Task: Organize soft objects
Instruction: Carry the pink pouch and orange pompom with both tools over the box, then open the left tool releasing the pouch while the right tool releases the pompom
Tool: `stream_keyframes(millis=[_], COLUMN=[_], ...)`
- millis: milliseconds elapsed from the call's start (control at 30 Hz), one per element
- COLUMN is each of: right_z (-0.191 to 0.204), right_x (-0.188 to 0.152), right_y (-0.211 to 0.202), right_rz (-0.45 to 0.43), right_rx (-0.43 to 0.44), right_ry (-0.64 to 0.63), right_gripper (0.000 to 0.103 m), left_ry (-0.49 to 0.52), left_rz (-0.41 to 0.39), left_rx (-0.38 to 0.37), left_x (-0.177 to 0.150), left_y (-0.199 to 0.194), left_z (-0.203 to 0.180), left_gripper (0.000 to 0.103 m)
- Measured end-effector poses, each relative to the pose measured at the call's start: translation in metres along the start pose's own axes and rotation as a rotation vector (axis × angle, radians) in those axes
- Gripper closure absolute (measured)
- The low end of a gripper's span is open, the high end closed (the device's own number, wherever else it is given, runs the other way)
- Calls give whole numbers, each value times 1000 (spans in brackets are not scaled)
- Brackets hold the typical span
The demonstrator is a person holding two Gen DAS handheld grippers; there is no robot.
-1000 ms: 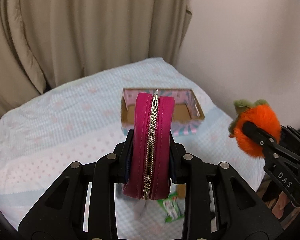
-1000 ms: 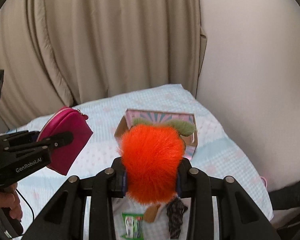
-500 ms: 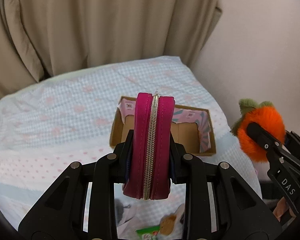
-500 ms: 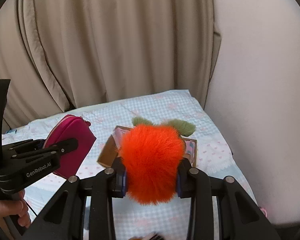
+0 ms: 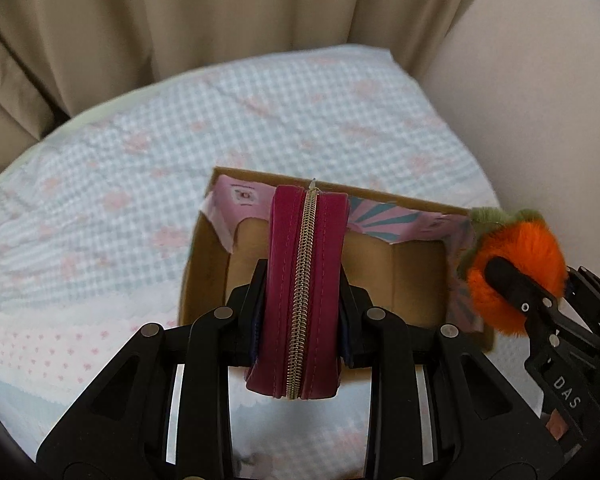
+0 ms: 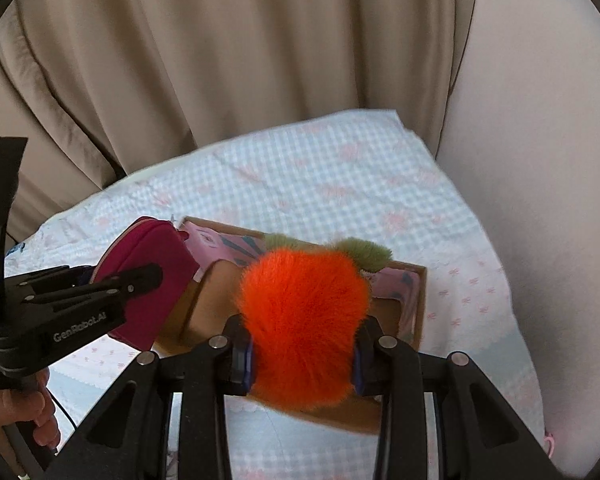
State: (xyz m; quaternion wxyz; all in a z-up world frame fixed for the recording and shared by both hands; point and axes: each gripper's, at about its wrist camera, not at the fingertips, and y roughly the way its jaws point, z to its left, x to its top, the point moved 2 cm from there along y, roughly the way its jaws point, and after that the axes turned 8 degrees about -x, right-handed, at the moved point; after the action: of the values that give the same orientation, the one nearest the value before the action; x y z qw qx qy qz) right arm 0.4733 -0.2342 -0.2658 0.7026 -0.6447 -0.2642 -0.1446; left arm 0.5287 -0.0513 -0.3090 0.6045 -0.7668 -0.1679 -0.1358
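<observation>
Left gripper [image 5: 302,304] clamps the semi-stiff magenta pouch [image 5: 305,280] mid-body, right gripper [image 6: 302,354] squeezes the light, squashy orange plush [image 6: 300,320] between its fingers, both probably above the open box [image 5: 416,280] just ahead.

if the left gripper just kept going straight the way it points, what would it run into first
Probably the open cardboard box: the left gripper, shut on the pink zip pouch, points at its inside, though depth is unclear.

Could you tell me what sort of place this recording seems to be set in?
Probably a bedroom at home: a checked quilt covers what looks like a bed, beige curtains hang behind it, and a plain wall runs alongside.
</observation>
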Motion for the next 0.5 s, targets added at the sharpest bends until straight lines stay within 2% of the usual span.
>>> stream_keyframes(millis=[200, 400, 467, 500], right_z=[-4, -9, -11, -12], right_x=[3, -7, -11, -13], right_y=[65, 112, 119, 122], right_rz=[104, 184, 197, 200], right_rx=[8, 11, 19, 26], right_ry=[-4, -9, -5, -2], right_gripper=[71, 71, 66, 61], left_ry=[-33, -51, -50, -46], left_rz=[118, 188, 193, 182], left_rx=[7, 9, 25, 33], left_x=[10, 18, 22, 26], left_y=[66, 104, 110, 111], left_z=[14, 16, 13, 12], left_gripper=[78, 77, 68, 43])
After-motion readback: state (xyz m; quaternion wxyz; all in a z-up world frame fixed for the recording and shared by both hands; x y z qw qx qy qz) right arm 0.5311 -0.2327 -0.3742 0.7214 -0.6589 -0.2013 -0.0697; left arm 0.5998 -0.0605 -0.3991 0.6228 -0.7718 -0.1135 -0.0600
